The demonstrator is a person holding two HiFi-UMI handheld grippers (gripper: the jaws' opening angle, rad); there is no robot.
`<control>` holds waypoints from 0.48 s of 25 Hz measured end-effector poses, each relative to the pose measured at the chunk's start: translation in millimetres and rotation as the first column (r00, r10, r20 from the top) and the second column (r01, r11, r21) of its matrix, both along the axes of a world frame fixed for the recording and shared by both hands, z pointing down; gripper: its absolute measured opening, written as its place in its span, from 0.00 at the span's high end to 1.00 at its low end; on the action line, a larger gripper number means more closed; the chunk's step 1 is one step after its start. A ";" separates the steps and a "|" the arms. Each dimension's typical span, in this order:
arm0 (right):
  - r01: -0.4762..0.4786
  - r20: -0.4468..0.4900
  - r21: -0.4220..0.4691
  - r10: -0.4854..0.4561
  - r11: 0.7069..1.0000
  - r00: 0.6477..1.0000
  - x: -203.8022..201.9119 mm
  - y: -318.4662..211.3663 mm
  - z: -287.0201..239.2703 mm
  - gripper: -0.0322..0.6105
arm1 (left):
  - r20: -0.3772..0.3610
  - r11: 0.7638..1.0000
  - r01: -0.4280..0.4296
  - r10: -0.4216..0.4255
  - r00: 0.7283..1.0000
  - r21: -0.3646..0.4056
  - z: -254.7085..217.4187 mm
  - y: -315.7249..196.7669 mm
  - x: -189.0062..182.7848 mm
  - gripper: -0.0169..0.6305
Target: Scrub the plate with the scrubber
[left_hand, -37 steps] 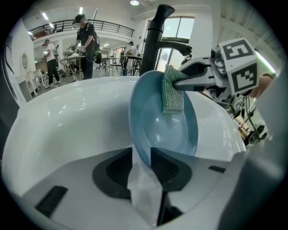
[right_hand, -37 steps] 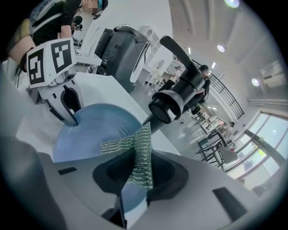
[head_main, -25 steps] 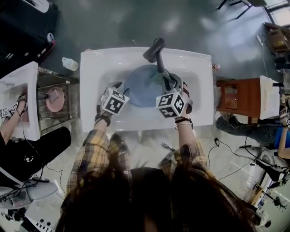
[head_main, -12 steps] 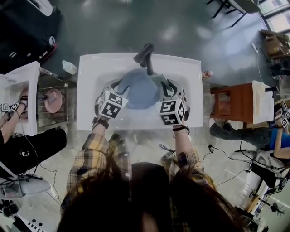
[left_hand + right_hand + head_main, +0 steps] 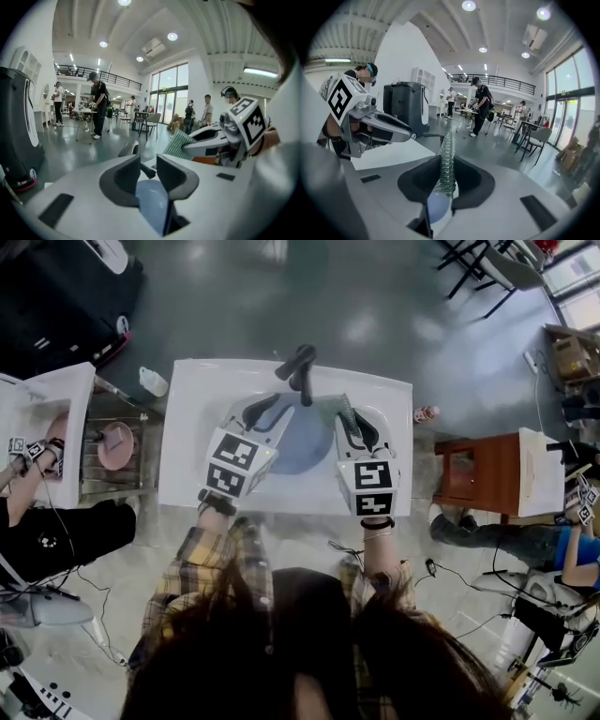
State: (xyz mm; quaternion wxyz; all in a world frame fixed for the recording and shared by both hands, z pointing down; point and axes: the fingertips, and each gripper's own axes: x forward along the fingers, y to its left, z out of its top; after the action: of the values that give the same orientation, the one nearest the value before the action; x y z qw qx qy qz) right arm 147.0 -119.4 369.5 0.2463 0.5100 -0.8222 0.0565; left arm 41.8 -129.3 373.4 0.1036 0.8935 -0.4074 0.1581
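Right gripper clamped on scrubber, plate below

The faucet stands at the back middle of the sink, its dark arm reaching over the far edge of the plate and barring the way there. The sink's broad rim lies bare at left, right and front. A metal rack stands just beside its left side, a wooden stand near its right.

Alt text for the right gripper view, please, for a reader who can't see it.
The right tongs pinch a green scrubber edge-on. Beyond are a white sink top and people standing in a bright hall.
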 end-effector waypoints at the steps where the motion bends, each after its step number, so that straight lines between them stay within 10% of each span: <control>1: 0.004 0.032 0.011 -0.004 1.000 0.999 -2.2 -0.1 -8.2 0.80 | -0.014 1.000 0.001 -0.001 1.000 0.019 -10.8 0.4 0.6 0.82; 12: 0.063 0.203 0.164 -0.096 0.984 0.974 -17.3 0.3 -93.2 0.80 | -0.157 0.988 -0.068 0.090 0.983 0.142 -101.2 14.8 15.6 0.93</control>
State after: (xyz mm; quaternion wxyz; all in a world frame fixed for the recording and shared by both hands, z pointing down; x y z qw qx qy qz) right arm 129.6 -119.1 276.3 0.1190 0.4855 -0.8654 0.0353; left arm 57.4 -114.5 272.2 0.0690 0.9239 -0.3716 0.0604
